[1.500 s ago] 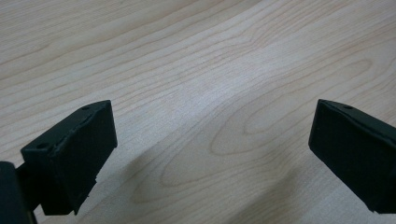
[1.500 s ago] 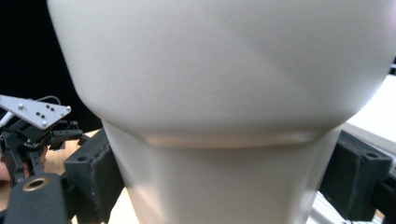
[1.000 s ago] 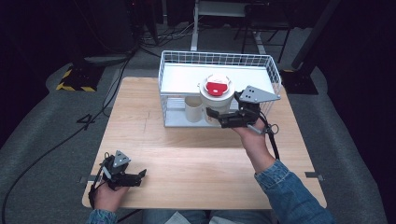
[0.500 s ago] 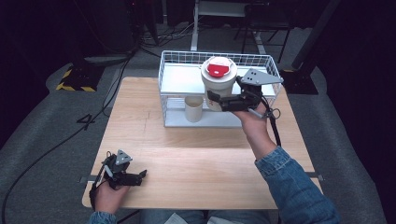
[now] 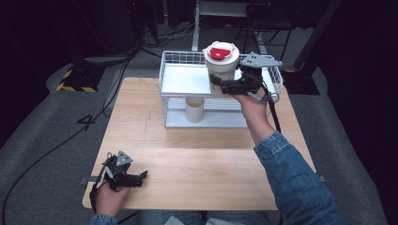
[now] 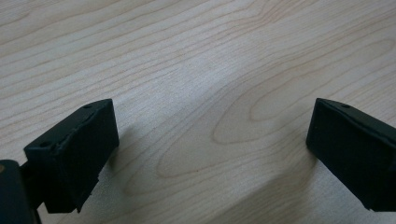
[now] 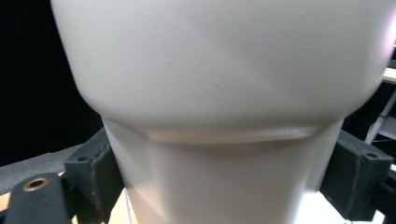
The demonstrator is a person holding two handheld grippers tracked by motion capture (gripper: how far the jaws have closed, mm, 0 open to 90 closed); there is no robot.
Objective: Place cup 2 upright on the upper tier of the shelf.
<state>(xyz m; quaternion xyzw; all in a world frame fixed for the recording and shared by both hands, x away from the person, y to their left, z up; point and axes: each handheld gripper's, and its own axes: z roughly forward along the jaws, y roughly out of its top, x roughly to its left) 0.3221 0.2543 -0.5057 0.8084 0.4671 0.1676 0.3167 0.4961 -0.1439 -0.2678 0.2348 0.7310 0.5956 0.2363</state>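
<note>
The right hand-held gripper (image 5: 224, 86) has lifted the white lidded cup with the red cap (image 5: 220, 63) out of the white wire basket (image 5: 173, 70), toward twelve o'clock, above its rim

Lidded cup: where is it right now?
High view: the lidded cup is held in the right gripper, above the wire basket, right of centre.

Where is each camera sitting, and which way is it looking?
High view: above the person's side, looking forward and down on the table and wire basket; both forearms and hands show.
Left gripper view: rides the left gripper, looking at bare tabletop between its open jaws.
Right gripper view: rides the right gripper, looking at the white cup it clamps.
Shared: the high view and right gripper view both show that cup.
</note>
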